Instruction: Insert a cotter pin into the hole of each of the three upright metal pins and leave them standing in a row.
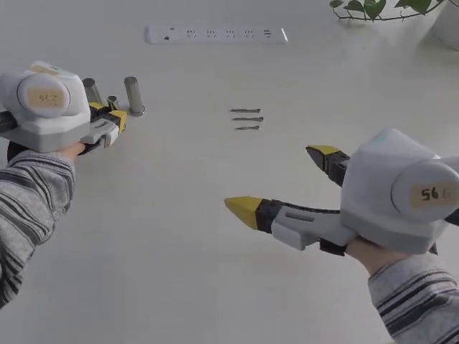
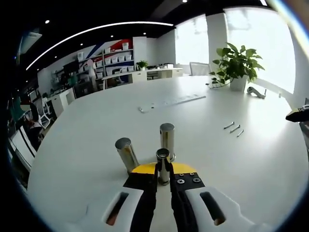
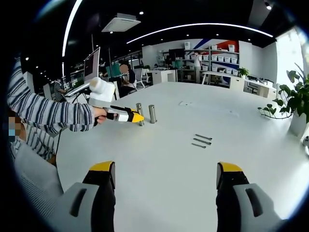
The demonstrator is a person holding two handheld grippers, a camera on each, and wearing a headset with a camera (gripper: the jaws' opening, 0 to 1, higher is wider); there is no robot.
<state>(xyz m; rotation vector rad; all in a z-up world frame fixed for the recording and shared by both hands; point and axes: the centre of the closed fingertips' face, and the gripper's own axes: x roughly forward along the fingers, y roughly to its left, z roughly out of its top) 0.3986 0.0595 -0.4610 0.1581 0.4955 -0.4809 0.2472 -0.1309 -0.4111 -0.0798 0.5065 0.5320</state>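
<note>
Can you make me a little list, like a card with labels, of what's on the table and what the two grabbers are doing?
Left gripper: shut on the nearest metal pin, which is upright
Other metal pins: two, a left one and a right one, standing just behind it
Cotter pins: three, lying side by side on the table, none in a pin yet
Right gripper: open, holding nothing
Power strip: at the far side
</note>
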